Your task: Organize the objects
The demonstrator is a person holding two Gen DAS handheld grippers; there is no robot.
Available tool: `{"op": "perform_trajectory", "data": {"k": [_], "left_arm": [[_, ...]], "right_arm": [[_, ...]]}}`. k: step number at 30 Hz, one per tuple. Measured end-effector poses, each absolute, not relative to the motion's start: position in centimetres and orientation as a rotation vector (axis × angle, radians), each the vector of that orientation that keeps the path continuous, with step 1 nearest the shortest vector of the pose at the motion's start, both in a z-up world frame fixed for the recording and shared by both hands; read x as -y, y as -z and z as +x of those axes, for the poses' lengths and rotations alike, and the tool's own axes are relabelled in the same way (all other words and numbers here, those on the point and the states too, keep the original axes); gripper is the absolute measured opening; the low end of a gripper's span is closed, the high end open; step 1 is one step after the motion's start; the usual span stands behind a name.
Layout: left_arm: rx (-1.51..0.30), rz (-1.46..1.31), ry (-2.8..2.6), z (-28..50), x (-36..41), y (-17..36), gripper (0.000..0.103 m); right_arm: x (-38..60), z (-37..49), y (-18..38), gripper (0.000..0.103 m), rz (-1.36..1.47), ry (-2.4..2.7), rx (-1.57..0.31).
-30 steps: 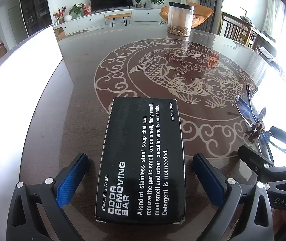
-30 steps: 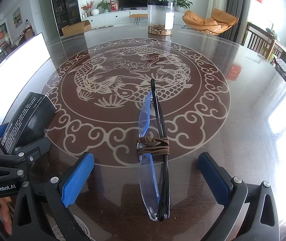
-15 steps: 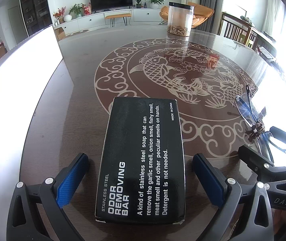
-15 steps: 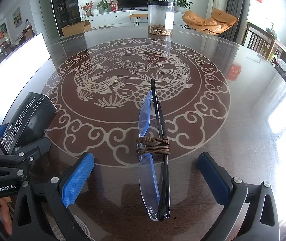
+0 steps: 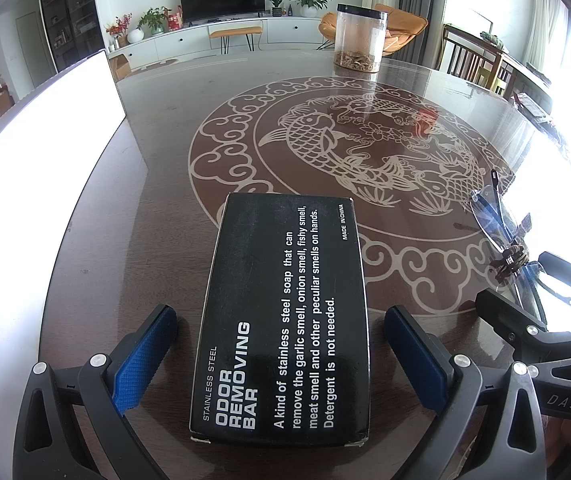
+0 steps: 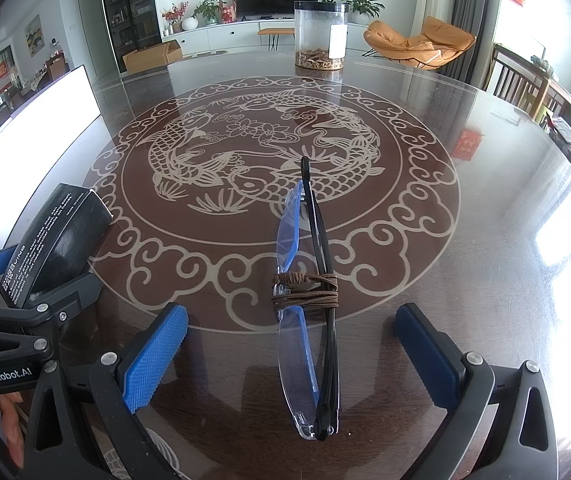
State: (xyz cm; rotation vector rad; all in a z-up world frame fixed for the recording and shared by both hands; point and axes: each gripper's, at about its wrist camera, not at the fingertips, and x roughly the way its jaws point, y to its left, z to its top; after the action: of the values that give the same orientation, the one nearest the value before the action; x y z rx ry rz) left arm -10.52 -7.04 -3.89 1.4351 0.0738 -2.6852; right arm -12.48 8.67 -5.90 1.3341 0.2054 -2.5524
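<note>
A black "odor removing bar" box (image 5: 285, 312) lies flat on the table between the fingers of my left gripper (image 5: 281, 356), which is open and not touching it. The box also shows at the left of the right wrist view (image 6: 57, 244). Folded glasses with blue-tinted lenses and a brown cord wound round them (image 6: 309, 292) lie between the fingers of my right gripper (image 6: 291, 352), which is open and apart from them. The glasses also show at the right of the left wrist view (image 5: 501, 236).
A round dark glass-topped table (image 6: 485, 240) with a fish pattern. A clear plastic jar with a black lid (image 6: 320, 34) stands at the far side. A bright white panel (image 5: 37, 168) lies along the left. Chairs stand beyond the right edge.
</note>
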Motion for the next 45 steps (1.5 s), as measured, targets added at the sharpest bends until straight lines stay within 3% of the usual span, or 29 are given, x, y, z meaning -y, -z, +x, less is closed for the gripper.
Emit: {"op": "perform_trajectory", "data": {"k": [45], "left_arm": [[-0.046, 1.483, 2.693, -10.72, 7.16, 3.62, 0.103]], "right_arm": [[-8.54, -12.75, 5.92, 0.103, 1.352, 2.540, -0.217]]}}
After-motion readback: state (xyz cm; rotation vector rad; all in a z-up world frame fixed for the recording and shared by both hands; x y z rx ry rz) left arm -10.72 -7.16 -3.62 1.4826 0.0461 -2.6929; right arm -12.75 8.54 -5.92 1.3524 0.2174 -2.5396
